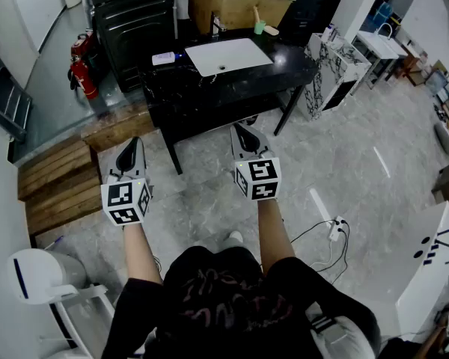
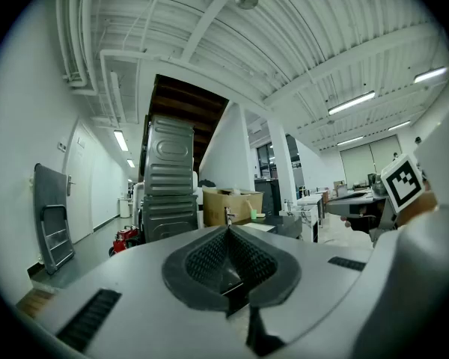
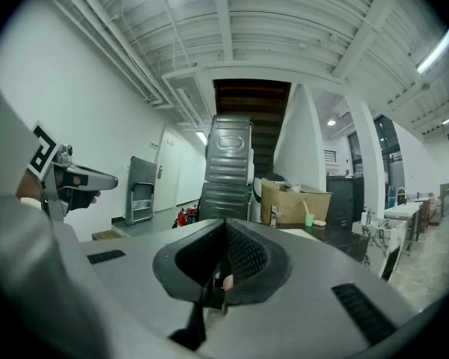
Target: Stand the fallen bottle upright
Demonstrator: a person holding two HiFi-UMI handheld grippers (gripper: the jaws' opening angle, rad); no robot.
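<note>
The fallen bottle (image 1: pixel 165 58) lies well ahead of the left gripper (image 1: pixel 133 143) and right gripper (image 1: pixel 239 130), both closed on nothing, on the black table (image 1: pixel 232 84) beside the white basin (image 1: pixel 228 55), so a good reach likely means opening one gripper's jaws before nearing its body.

My left gripper (image 2: pixel 228 232) is level with its jaws pressed together. Past the tips there's a cardboard box (image 2: pixel 230 205), a tall stack of grey crates (image 2: pixel 168 178), red fire extinguishers (image 2: pixel 123 239), and a marker cube (image 2: pixel 401 182) far right.
</note>
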